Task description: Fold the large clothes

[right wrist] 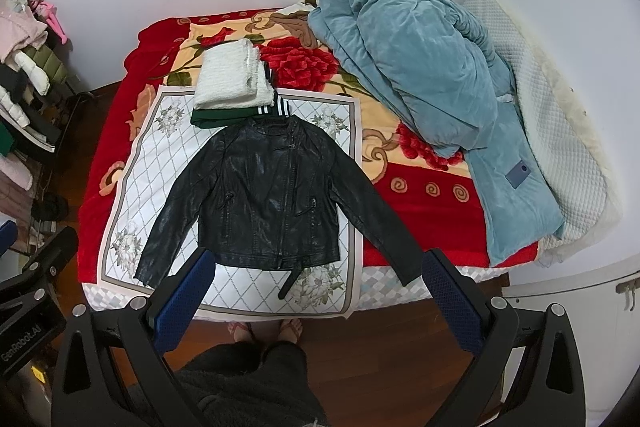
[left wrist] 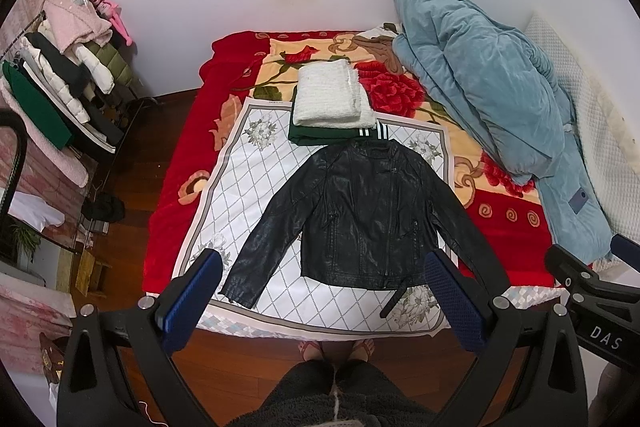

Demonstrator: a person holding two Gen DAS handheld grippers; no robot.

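Note:
A black leather jacket lies flat, front up, sleeves spread, on a white diamond-patterned cloth on the bed; it also shows in the right wrist view. Behind its collar sits a folded stack: a white fluffy garment on a green one with white stripes. My left gripper is open and empty, held above the bed's near edge before the jacket's hem. My right gripper is open and empty, likewise above the near edge. The right gripper's body shows at the far right of the left wrist view.
A blue quilt is heaped on the bed's right side over a red floral blanket. A rack of clothes stands at the left. The person's feet are on the wooden floor at the bed's foot.

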